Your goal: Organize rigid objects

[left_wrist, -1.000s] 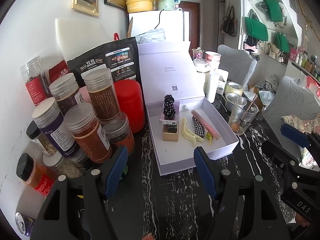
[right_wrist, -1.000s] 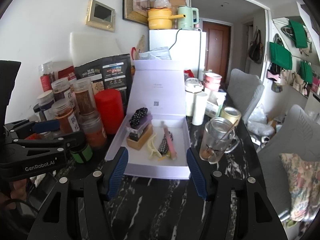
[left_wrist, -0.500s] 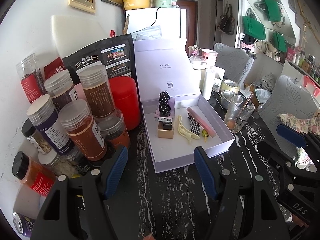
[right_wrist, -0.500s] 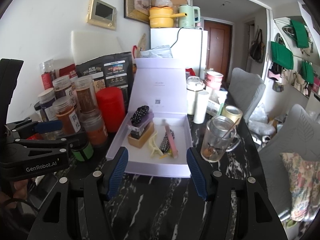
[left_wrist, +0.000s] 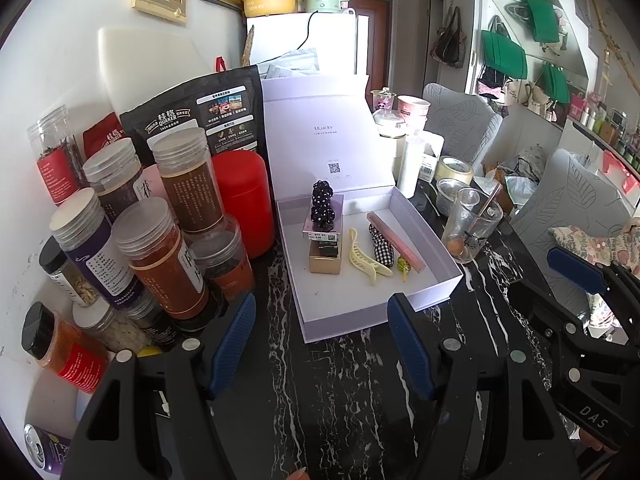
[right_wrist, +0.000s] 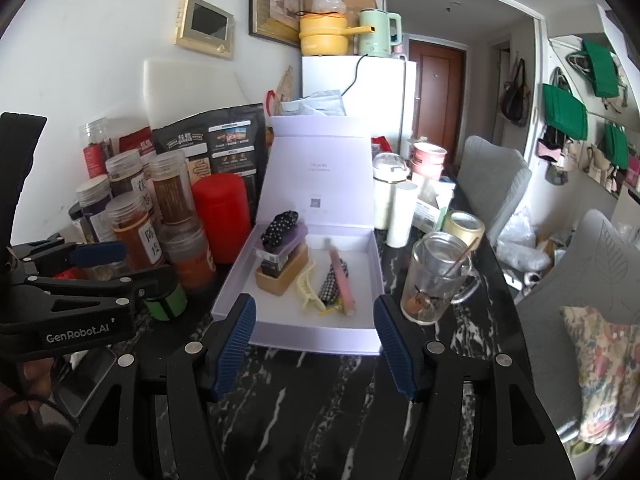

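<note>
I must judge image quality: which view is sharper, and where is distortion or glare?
Left wrist view: sharp on the white box, edges bent by fisheye, table slightly glossy. Right wrist view: softer overall, the glass mug slightly blurred, corners dark.

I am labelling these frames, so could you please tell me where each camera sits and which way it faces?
Left wrist: sits on the left claw, open, looking forward over the black marble table at the open white box and spice jars; the right claw shows at its right edge.
Right wrist: sits on the right claw, open, facing the same box and a glass mug; the left claw shows at left.
Both share the box, jars and red canister.
</note>
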